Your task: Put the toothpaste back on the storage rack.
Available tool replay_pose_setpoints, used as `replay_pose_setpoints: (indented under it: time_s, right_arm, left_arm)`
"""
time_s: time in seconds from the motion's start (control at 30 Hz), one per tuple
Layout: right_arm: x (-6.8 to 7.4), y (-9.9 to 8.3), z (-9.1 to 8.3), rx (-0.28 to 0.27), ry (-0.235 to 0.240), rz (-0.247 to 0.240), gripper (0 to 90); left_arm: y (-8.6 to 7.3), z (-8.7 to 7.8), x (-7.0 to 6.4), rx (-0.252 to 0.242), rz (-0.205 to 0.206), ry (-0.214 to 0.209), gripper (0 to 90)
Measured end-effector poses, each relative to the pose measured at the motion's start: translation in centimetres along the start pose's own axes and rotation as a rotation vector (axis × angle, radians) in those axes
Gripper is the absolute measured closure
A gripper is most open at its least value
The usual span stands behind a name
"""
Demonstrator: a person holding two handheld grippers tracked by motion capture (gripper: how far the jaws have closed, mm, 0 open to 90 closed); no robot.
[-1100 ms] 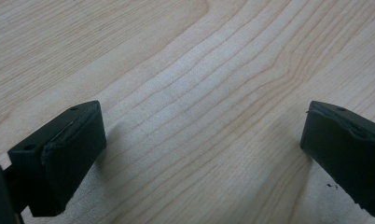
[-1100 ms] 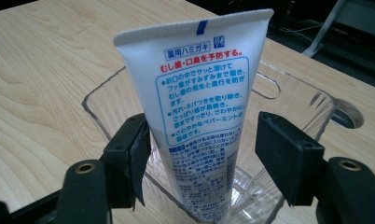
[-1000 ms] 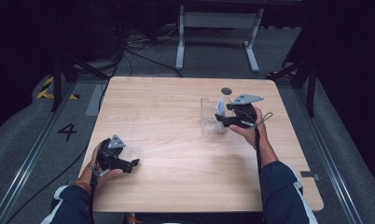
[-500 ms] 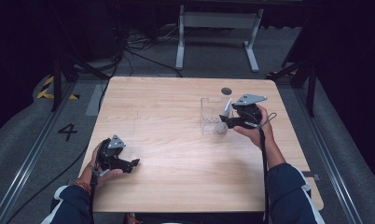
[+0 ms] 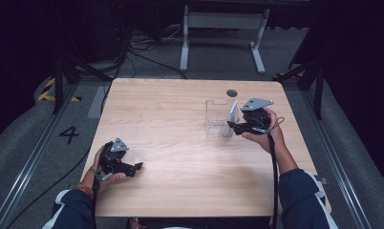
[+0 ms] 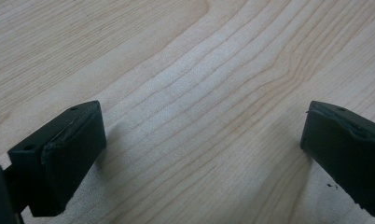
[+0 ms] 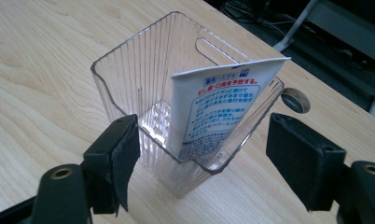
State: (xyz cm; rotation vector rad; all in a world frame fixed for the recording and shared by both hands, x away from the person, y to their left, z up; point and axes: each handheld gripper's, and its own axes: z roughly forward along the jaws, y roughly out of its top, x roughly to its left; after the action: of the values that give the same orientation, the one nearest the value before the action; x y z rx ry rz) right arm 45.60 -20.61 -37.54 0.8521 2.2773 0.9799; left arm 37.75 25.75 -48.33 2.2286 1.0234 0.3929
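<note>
A tube [image 7: 223,109] stands inside a clear box [image 7: 129,84] on the table [image 5: 180,191]. The tube leans against the far corner of the box, flat end up, and sticks out over the rim. The right gripper [image 7: 202,161] sits just in front of the box, with its jaws wide apart and nothing between them. In the high view the right gripper [image 5: 234,125] is right beside the box [image 5: 218,119], near the far right part of the table. It looks like the tube has just been put in, so the job now is to let it be and pull the hand away. To do that well, the right gripper should go straight back and a bit up, with the jaws kept apart, so they do not bump the rim. The box looks light and could slide or tip over. The left gripper [image 5: 136,167] rests low on the near left side of the table, well away from the box. Its jaws are apart too, with only bare wood between them, and it can just wait there.
</note>
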Motion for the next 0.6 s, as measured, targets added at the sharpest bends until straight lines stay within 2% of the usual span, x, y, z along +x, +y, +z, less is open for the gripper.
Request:
replay_pose_setpoints:
  time_s: [0.1, 0.6]
  right_arm:
    - [0.1, -0.1, -0.3, 0.003, -0.002, -0.016, 25.8]
    - [-0.4, -1.3, -2.1, 0.037, -0.029, -0.025, 24.6]
  left_arm:
    - [-0.1, 0.0, -0.1, 0.002, -0.017, -0.004, 0.7]
    - [0.0, 0.0, -0.1, 0.003, -0.016, -0.004, 0.7]
